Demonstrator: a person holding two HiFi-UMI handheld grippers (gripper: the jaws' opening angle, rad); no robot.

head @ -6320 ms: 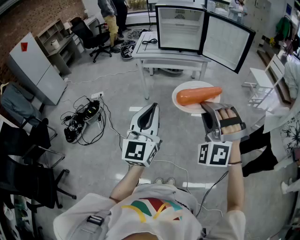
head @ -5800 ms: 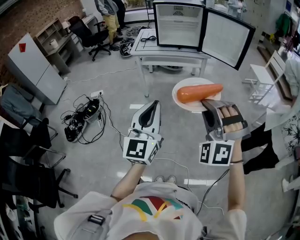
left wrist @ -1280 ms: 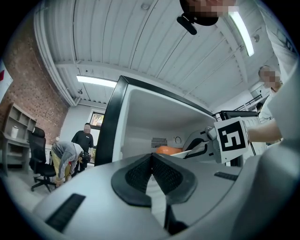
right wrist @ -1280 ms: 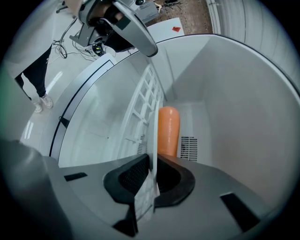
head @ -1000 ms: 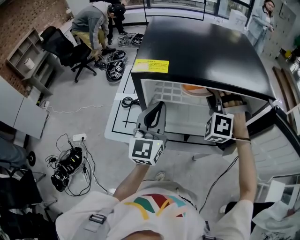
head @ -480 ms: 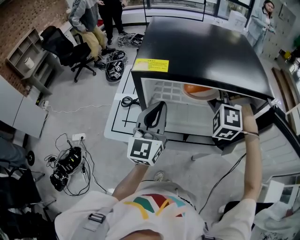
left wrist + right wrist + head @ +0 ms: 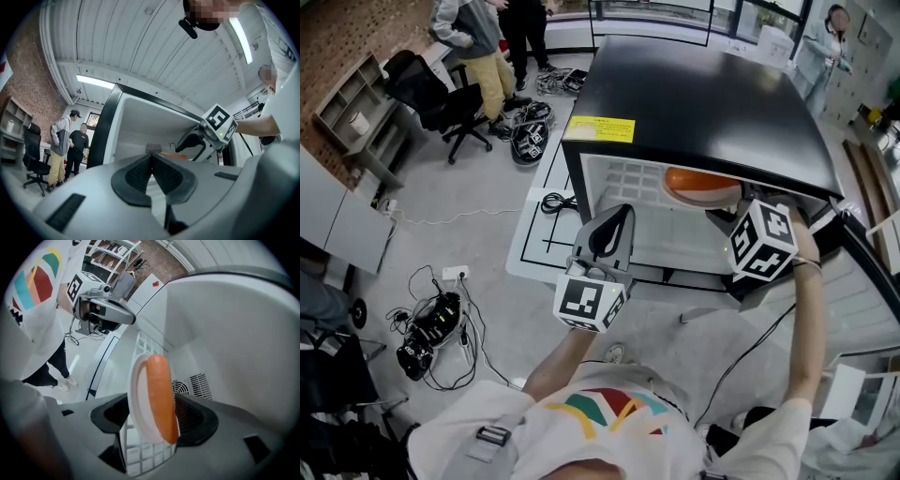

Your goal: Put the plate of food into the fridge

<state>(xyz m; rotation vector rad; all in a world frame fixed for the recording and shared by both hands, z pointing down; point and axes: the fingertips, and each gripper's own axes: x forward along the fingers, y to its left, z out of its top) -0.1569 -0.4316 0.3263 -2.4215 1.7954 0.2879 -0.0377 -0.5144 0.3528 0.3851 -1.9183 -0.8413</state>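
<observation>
The white plate (image 7: pixel 706 198) with an orange carrot (image 7: pixel 701 180) lies on the wire shelf (image 7: pixel 139 459) inside the open black fridge (image 7: pixel 712 103). My right gripper (image 7: pixel 733 217) reaches into the fridge; its jaws have just been opening and stand wide. In the right gripper view the plate (image 7: pixel 137 404) and carrot (image 7: pixel 161 392) are still between the pads, which do not press on them. My left gripper (image 7: pixel 617 216) is shut and empty, held in front of the fridge's left half. In the left gripper view its jaws (image 7: pixel 151 171) point at the fridge, where the right gripper (image 7: pixel 190 143) shows.
The fridge stands on a white table (image 7: pixel 539 255). Its door (image 7: pixel 867 291) hangs open at the right. People (image 7: pixel 478 33) and an office chair (image 7: pixel 431 94) are at the back left. Cables and a power strip (image 7: pixel 431 337) lie on the floor at the left.
The right gripper has let go of the plate, rolled and drawn back a little to the right. More of the plate and carrot now shows on the shelf. The left gripper has stayed put.
</observation>
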